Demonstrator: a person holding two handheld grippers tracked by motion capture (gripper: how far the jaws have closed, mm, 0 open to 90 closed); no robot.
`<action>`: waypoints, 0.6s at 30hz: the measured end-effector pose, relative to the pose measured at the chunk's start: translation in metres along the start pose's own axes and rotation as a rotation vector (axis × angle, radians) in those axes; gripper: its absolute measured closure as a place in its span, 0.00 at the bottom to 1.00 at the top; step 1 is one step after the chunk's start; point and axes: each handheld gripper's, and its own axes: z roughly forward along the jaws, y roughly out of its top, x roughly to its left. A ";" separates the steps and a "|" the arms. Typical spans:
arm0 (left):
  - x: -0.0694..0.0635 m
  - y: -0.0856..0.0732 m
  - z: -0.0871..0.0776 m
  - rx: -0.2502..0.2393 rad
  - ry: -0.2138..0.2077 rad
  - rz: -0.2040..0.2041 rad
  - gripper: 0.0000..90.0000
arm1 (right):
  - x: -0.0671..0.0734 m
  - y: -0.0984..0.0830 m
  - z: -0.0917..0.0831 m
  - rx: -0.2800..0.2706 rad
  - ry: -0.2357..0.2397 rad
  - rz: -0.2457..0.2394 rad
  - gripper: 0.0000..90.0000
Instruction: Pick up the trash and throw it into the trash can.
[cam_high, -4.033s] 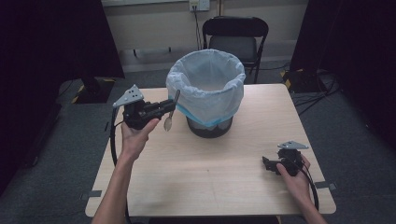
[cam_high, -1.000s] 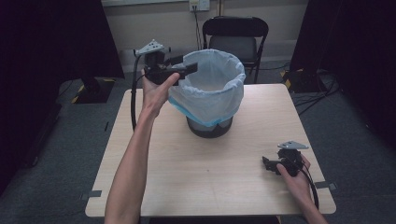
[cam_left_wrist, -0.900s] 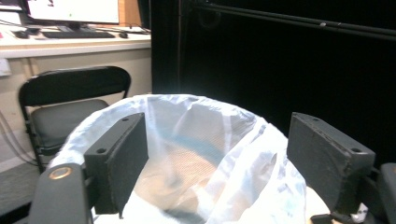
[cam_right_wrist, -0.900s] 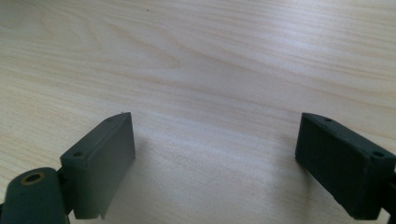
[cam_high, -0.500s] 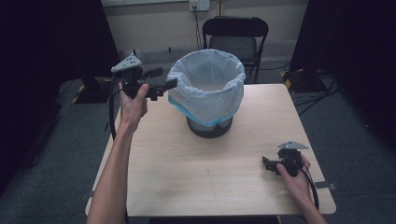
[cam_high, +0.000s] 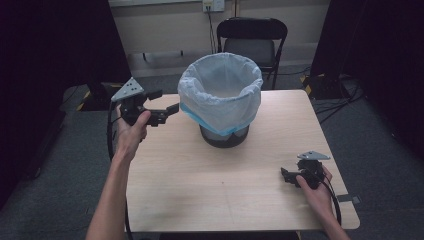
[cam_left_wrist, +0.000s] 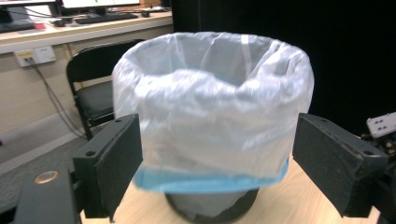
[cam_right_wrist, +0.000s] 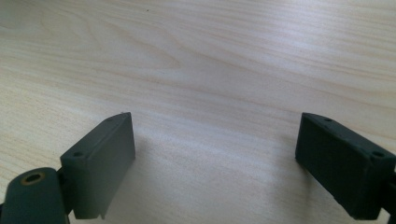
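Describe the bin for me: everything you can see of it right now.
The bin is a small dark round tub standing upright on the wooden table, toward its far side. A thin translucent white liner with a blue band near its lower edge is folded over the rim and hangs down most of the outside, leaving the dark base showing. The mouth is open; nothing can be made out inside. The left gripper hangs beside it, jaws open, not touching.

A pale wooden surface (cam_high: 215, 185) stands on grey floor (cam_high: 385, 165). At twelve o'clock a black folding chair (cam_high: 252, 42) backs onto a beige wall (cam_high: 160, 27); black curtains (cam_high: 55, 45) hang at both sides.
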 end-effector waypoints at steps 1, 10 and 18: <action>-0.001 -0.005 -0.005 -0.014 0.008 0.009 0.17 | 0.000 0.000 0.000 -0.001 0.001 -0.001 0.13; -0.009 -0.040 -0.033 0.009 0.032 0.013 0.17 | 0.000 0.000 0.000 -0.001 0.001 -0.001 0.12; -0.013 -0.075 -0.060 0.063 0.061 -0.012 0.17 | 0.000 0.000 0.000 0.000 0.000 0.000 0.12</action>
